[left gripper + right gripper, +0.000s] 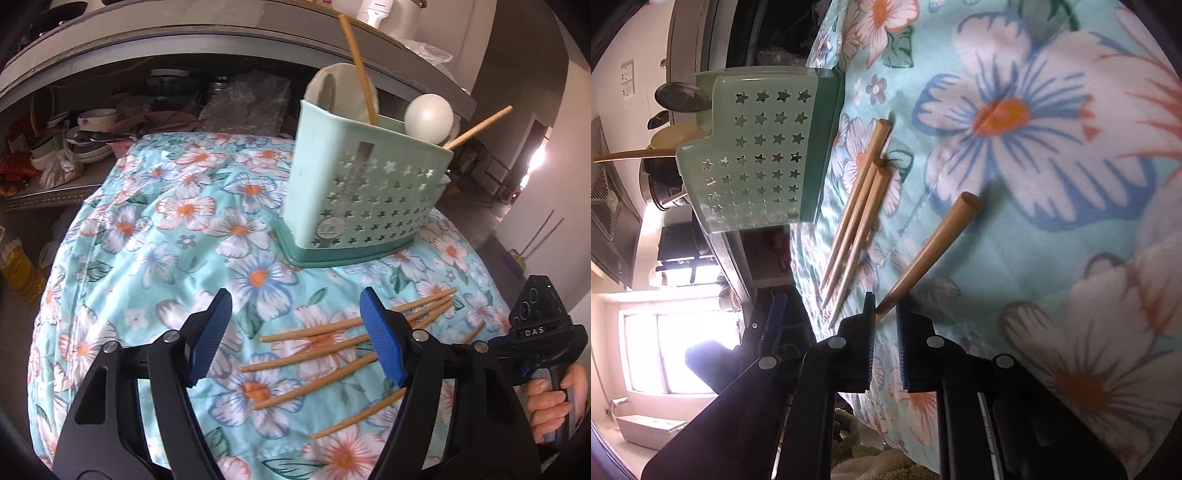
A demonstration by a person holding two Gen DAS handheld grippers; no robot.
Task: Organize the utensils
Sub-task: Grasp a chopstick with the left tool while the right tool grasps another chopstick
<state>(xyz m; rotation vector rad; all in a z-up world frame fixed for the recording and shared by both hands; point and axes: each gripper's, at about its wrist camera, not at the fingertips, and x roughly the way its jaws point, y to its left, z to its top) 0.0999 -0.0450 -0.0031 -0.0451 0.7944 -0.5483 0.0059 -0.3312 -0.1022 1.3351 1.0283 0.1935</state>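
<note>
The right gripper (pixel 886 308) fingers are pinching the thin tip of a tapered wooden chopstick (pixel 934 249), slanting off the floral-clothed surface (pixel 1052 229). The left gripper (pixel 295 332) fingers are hanging apart, empty, above loose wooden chopsticks (pixel 314 356) near the mint star-punched plastic caddy (pixel 369 192).

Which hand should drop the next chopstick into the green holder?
Probably the right. Its tongs are already shut on the thin end of a chopstick. The left tongs are open and empty above the loose chopsticks, with the green holder just beyond.
</note>
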